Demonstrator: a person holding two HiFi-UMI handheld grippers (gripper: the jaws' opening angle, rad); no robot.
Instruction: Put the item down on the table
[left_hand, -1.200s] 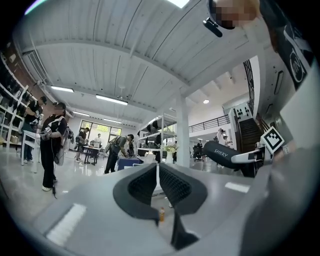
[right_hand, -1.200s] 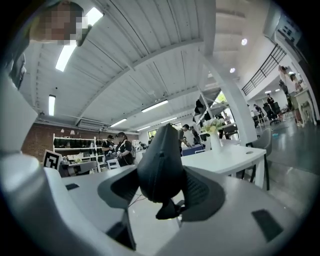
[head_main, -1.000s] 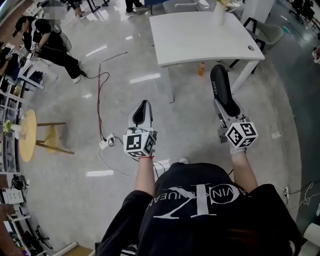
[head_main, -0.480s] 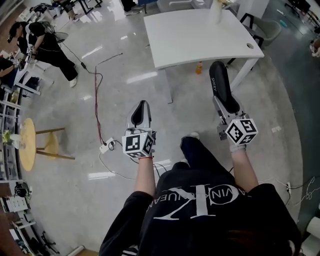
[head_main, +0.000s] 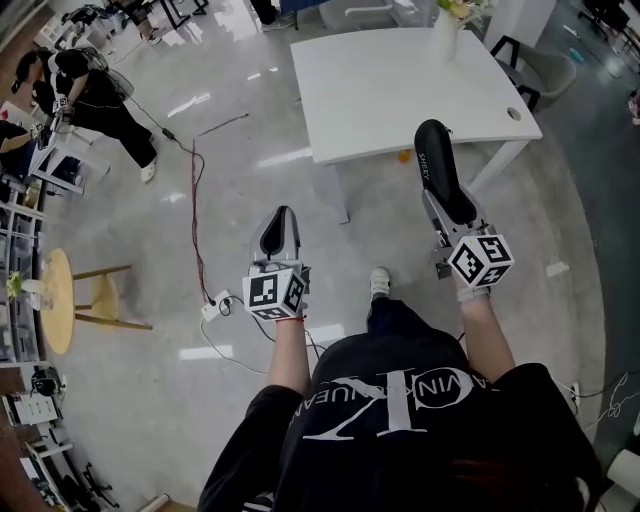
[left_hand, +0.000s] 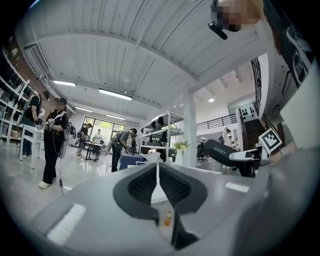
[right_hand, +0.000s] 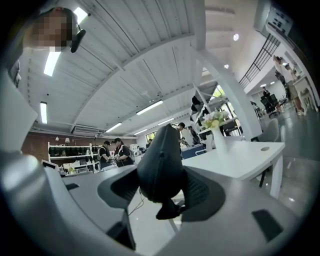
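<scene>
Black oblong padded item (head_main: 438, 180) pinched between right tongs (head_main: 450, 222), projecting forward past the tips, tip at the near edge of the white rectangular desk (head_main: 400, 90) in the head view, not resting on it. Left tongs (head_main: 279, 232) pressed together, pad against pad, held over glossy grey floor (head_main: 250, 150). White vase with flowers (head_main: 446, 30) on far desk edge. Small orange bottle (head_main: 403, 156) on floor beneath desk.

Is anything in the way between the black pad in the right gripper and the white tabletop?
Nothing visible. The black pad, clamped in the right gripper, overlaps the white table's bare near edge in the head view. The vase stands at the far edge; the orange bottle sits on the floor underneath.
</scene>
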